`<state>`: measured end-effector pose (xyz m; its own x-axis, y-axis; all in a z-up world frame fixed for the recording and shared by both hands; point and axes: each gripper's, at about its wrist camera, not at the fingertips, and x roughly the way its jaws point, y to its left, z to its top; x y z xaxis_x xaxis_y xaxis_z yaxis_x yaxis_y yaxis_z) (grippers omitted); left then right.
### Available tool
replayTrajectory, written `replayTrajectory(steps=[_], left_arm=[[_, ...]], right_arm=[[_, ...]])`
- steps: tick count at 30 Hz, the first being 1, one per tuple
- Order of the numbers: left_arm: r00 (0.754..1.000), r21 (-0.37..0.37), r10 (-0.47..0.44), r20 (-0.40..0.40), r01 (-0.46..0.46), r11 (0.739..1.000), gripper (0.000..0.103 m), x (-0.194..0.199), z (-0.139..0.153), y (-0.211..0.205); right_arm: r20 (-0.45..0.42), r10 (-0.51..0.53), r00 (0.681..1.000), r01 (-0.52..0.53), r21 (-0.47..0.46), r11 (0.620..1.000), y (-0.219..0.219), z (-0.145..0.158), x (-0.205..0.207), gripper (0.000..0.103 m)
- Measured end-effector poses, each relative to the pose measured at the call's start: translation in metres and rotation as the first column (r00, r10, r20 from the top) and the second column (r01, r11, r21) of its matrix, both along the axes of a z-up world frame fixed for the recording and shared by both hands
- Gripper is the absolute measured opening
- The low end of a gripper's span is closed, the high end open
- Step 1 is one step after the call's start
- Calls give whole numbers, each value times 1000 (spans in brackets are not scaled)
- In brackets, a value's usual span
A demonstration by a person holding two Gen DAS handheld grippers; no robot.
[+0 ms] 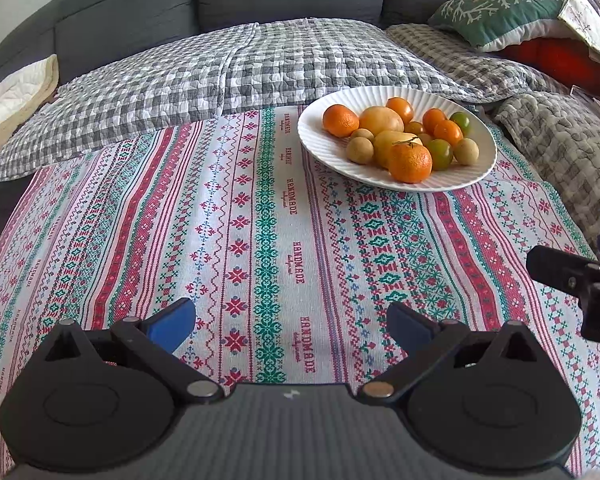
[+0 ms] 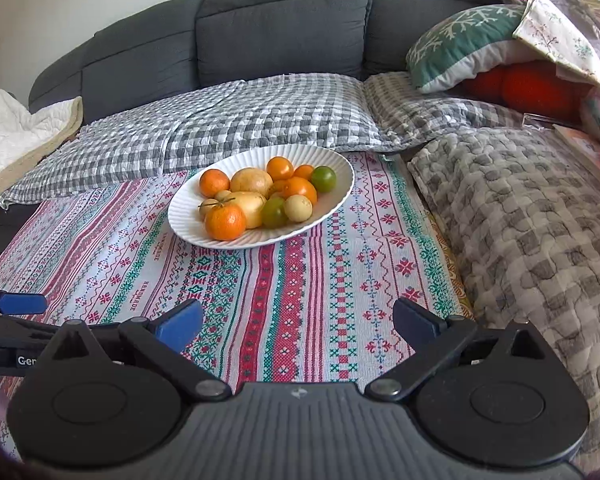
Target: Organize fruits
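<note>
Both the left tongs (image 1: 292, 326) and right tongs (image 2: 298, 326) gape wide, holding nothing, low over the near patterned cloth (image 1: 240, 220). All fruits (image 1: 400, 136) sit heaped together on the far white plate (image 1: 320, 140), which keeps them from rolling.

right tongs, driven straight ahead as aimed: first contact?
Likely the patterned tablecloth first: the open right tongs look angled slightly down at bare cloth. The white plate of fruit sits further on, left of centre. Depth is unclear.
</note>
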<state>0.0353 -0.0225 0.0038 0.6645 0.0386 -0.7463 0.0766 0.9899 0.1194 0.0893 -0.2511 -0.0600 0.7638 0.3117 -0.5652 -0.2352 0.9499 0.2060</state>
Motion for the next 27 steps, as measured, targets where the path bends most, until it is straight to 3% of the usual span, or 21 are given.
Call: replayTrajectory(steps=[4,11,27], left_arm=[[1000,17,19,-8,-19,1000,98,-4,-3,-3],[999,-22,41,-21,-42,999,98,-6,-1,-2],[998,-26,64,-12,-65,998,98,-7,1,2]], right_arm=[[-16,-18,1000,17,-22,1000,6,-2,-5,101],[-7,-63,998,62,-58,996,9,-2,-4,102],[-9,-45,999,44,-92,995,23,-5,-7,103]])
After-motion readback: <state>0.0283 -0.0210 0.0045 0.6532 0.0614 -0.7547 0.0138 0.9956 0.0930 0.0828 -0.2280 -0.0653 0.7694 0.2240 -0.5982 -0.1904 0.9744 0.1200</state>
